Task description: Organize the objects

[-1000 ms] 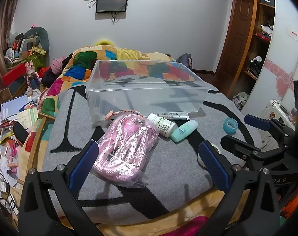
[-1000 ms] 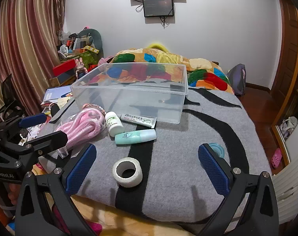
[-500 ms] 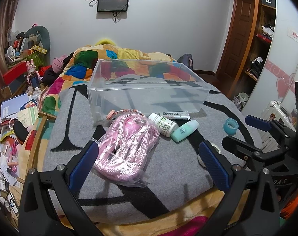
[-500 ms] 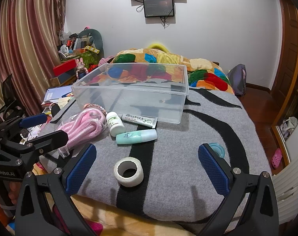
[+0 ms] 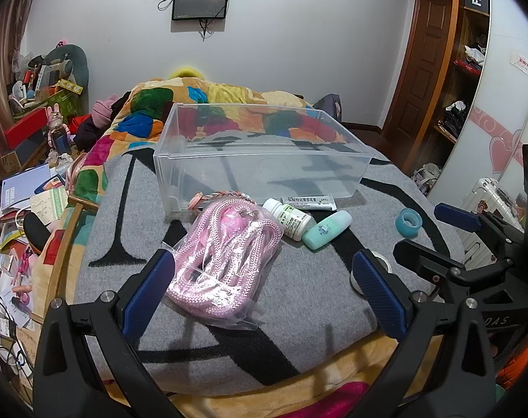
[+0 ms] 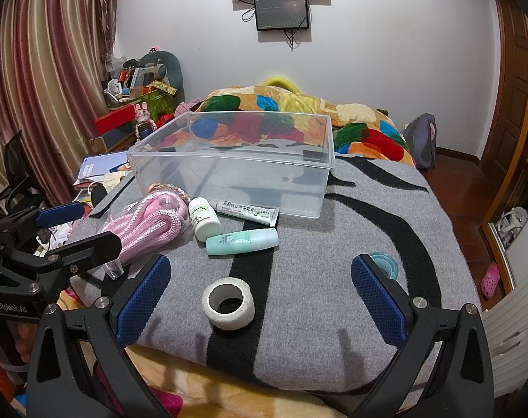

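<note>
Grey felt-like blanket (image 6: 333,296) with black stripes covers the bed I am working over, and a clear, hard-walled plastic bin (image 5: 260,160) sits on it with its long side facing me. From my left tongs (image 5: 264,289), whose blue ribbed pads stand wide apart and hold nothing, I see a soft coil of pink braided rope in a crinkly clear bag (image 5: 225,254) lying just ahead between the pads, its long axis running away from me toward the bin. Just beside it lie a white pill bottle (image 5: 291,217) on its side, a mint-green tube-shaped bottle (image 5: 326,230) lying angled up to the right, and a flat white ointment tube (image 5: 309,202) lying parallel to the bin wall. My right tongs (image 6: 260,292) are likewise spread open and empty, with a squat roll of white tape (image 6: 229,303) resting flat between the pads, hole upward. A small teal tape ring (image 6: 385,264) peeks from behind the right pad.
</note>
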Demonstrator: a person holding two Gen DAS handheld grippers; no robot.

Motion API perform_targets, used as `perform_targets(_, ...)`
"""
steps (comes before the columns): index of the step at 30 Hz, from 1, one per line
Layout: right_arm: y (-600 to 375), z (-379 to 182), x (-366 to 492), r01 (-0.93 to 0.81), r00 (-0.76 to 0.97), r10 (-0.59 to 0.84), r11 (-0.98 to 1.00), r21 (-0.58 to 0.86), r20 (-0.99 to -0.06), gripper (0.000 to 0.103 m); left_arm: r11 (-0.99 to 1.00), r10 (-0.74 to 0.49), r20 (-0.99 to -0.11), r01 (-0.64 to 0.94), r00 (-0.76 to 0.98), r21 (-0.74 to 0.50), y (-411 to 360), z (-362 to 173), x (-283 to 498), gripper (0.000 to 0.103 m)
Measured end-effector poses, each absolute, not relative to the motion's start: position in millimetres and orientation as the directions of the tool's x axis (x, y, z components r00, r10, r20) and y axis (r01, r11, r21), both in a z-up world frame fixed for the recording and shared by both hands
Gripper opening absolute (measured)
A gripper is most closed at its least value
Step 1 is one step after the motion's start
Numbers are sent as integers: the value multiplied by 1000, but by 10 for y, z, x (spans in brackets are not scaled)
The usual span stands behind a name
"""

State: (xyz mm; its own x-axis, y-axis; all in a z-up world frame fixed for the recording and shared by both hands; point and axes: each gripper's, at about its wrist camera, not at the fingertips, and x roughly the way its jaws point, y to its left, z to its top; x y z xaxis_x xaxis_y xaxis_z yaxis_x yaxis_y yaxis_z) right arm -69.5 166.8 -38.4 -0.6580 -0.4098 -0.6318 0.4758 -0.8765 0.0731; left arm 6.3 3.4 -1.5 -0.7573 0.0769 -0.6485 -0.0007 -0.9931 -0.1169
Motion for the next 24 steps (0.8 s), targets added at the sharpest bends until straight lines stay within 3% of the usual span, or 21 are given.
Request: perform_targets(24, 1662, -377, -666, 477, -655, -412, -876, 76, -633, 103, -992, 82, -655, 4, -751, -129, 12, -25, 69, 103)
